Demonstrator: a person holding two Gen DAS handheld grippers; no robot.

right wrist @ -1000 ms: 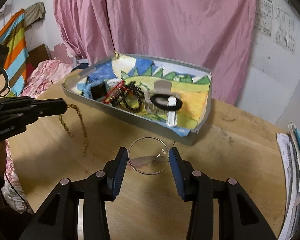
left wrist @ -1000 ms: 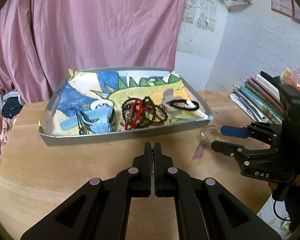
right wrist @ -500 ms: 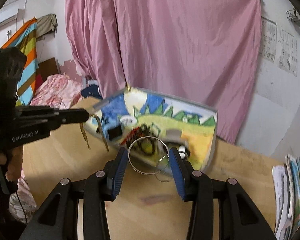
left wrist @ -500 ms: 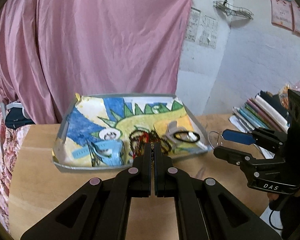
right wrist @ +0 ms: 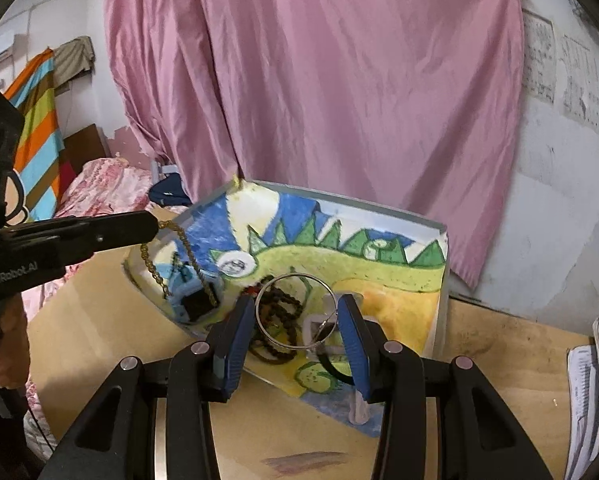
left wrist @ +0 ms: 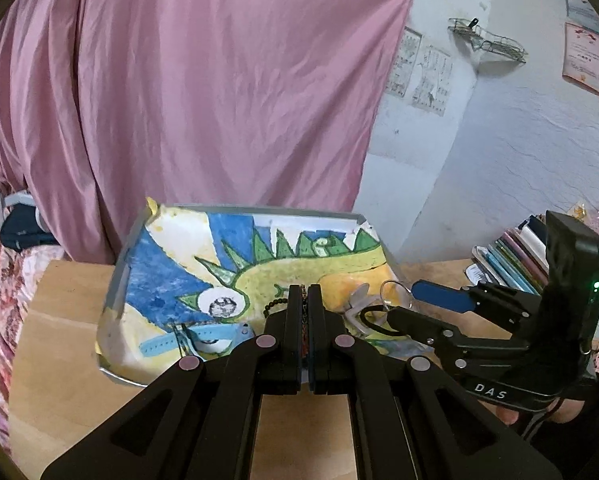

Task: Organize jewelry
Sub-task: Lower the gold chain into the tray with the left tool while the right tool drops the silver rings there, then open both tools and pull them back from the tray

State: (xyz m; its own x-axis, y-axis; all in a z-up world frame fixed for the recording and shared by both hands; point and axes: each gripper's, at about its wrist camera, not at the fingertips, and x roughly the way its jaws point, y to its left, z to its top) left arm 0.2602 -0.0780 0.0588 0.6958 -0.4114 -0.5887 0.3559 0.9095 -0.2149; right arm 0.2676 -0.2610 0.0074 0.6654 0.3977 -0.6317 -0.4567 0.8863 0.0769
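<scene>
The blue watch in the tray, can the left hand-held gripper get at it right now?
Probably not yet. The left hand-held gripper hangs above the tray, near the blue watch, but it is shut on a gold chain, so it must drop that first.

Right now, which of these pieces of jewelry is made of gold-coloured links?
The gold chain, dangling from the left gripper over the tray's left end. The ring between the right gripper's fingers is silvery wire, and the dark beads lie in the tray.

The shallow grey metal tray (right wrist: 441,280) sits on the wooden table (right wrist: 499,360) ahead of both grippers' fingers, with the pink curtain (right wrist: 339,80) behind it.
</scene>
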